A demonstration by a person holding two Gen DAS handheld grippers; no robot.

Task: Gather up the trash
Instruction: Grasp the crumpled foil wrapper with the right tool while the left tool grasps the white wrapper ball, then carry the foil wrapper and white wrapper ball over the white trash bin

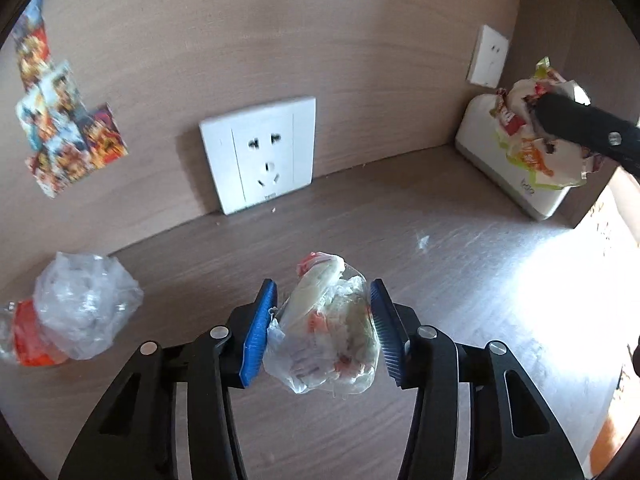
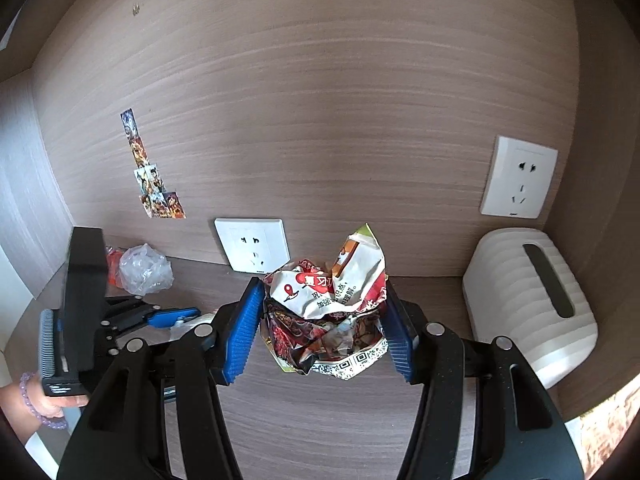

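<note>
My left gripper (image 1: 320, 332) is shut on a crumpled clear plastic wrapper (image 1: 332, 344) with white and orange bits inside, just above the wooden desk (image 1: 400, 220). Both blue pads (image 1: 260, 332) touch its sides. My right gripper (image 2: 324, 332) is shut on a crumpled red and white snack packet (image 2: 332, 312), held off the desk; in the left wrist view that packet (image 1: 532, 148) shows at the far right. Another ball of clear plastic with an orange piece (image 1: 80, 308) lies on the desk at the left, also seen as clear plastic (image 2: 144, 268).
A white tissue box (image 2: 528, 304) stands in the right corner. Wall sockets (image 1: 260, 152) (image 2: 520, 176) and stickers (image 1: 60, 132) are on the back panel. A tiny scrap (image 1: 422, 242) lies on the desk. A hand with a bead bracelet (image 2: 44, 404) shows at lower left.
</note>
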